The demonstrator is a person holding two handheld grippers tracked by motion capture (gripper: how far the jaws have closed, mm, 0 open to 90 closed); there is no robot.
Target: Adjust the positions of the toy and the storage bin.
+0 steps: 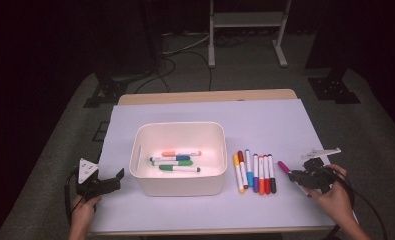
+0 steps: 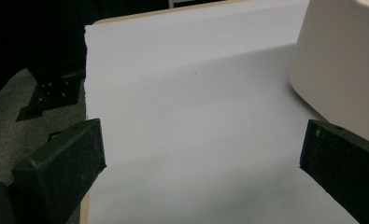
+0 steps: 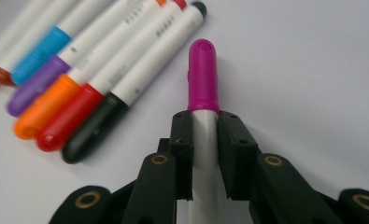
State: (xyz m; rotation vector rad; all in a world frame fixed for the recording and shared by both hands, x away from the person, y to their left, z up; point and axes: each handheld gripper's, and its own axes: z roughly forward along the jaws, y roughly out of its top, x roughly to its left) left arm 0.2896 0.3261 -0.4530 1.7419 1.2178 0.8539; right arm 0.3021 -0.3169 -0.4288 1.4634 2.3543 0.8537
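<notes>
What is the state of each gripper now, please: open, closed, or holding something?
Left gripper: open, nothing between its jaws, beside the white bin.
Right gripper: closed on the white barrel of the magenta-capped marker.

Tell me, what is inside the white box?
Inside the box lie markers: one with an orange cap, one blue, and two green. The near wall hides the floor right behind it, so anything there cannot be seen.

Magenta-capped white marker (image 3: 203, 93); cream bin (image 1: 180, 185); pale lavender table cover (image 1: 265, 120).
</notes>
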